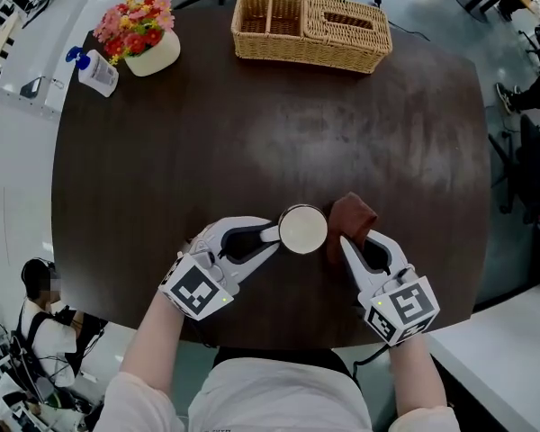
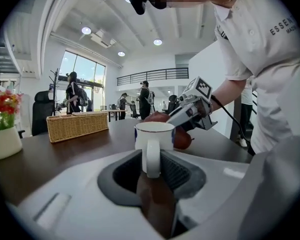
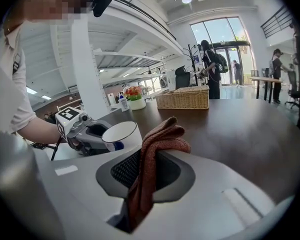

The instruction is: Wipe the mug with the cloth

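a: right, position of the mug [image 1: 302,229]?

b: near the front edge of the dark round table [image 1: 252,133], just ahead of the person. white, upright, mouth up, looks empty from the head view. whether its base sits on the wood, i can't tell.

a: left gripper [image 1: 268,234]?

b: jaws narrowed onto the mug's handle [image 2: 152,156]. its own view shows the handle standing vertical between the two ribbed pads, pinched on both sides. the handle points back toward the person's left.

a: right gripper [image 1: 346,241]?

b: clamped on the cloth [image 1: 353,214]. reddish-brown, knitted look. a folded bunch stands up out of the jaws and the rest trails down between them.

a: cloth against the mug?

b: just beside the mug's right side. touching or not, can't be made out. the two grippers angle in toward each other, mug between their tips.

a: rest of the table?

b: wicker basket [image 1: 311,29] at the far edge, split into compartments. white pot of red and pink flowers [image 1: 144,39] at the far left, with a small white bottle with a blue top [image 1: 97,70] just left of it. all well apart from the mug.

a: surroundings?

b: open office floor, several people standing in the background by tall windows.
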Motion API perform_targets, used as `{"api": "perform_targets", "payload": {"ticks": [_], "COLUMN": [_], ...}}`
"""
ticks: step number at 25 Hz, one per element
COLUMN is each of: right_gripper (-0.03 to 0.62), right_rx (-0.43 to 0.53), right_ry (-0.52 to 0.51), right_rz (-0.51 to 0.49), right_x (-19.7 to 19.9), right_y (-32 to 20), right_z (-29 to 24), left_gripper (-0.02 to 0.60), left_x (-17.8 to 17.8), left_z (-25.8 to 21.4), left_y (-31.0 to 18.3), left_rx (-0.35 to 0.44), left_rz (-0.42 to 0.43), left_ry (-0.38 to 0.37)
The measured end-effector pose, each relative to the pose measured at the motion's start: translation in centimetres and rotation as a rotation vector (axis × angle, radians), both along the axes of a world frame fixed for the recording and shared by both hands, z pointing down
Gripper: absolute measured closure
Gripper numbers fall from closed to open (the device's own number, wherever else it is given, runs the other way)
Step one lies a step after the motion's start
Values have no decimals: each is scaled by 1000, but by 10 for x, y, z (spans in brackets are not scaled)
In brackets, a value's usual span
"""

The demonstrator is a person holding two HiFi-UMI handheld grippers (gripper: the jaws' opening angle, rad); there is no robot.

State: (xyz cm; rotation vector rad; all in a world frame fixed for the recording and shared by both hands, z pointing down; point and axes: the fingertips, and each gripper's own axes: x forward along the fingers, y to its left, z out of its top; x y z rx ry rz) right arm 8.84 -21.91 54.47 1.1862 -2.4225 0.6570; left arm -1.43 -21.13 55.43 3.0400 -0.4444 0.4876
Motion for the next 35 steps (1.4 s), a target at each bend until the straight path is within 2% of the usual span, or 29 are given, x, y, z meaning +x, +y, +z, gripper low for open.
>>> {"api": "perform_targets", "payload": {"ticks": [2, 4, 7, 8, 11, 13, 14, 15, 17, 20, 24, 29, 35], "right_gripper": [513, 513, 513, 513, 513, 513, 513, 513, 513, 513, 513, 513, 513], "right_rx": [10, 29, 80, 104, 176, 219, 240, 261, 298, 361, 460, 473, 489], "right_ry": [15, 36, 48, 48, 63, 78, 81, 79, 75, 81, 91, 90, 104], "right_rz": [6, 17, 42, 55, 106, 137, 147, 153, 159, 158, 202, 206, 198], "right_x": [0, 2, 4, 5, 8, 11, 12, 13, 13, 17, 33, 36, 25], "right_y": [3, 6, 14, 18, 34, 48, 55, 62, 76, 92, 122, 157, 194], "right_z": [-3, -8, -27, -37, -70, -92, -102, -112, -131, -158, -188, -199, -210], "left_gripper": [471, 462, 462, 463, 469, 520, 564, 581, 581, 581, 581, 581, 581], "left_x": [-3, -11, -32, -37, -40, -39, -39, -40, -40, -40, -37, -45, -43], "left_z": [-14, -32, -63, -75, -113, -138, -151, -164, -189, -219, -243, -264, -275], "left_y": [-5, -7, -7, -6, 9, 22, 28, 36, 52, 77, 113, 146, 185], "left_rx": [56, 70, -28, -24, 67, 111, 122, 131, 160, 223, 231, 235, 233], "left_rz": [-40, -109, -334, -388, -479, -549, -587, -619, -674, -755, -807, -861, -826], "left_ry": [22, 65, 195, 217, 194, 189, 202, 219, 242, 237, 254, 281, 274]}}
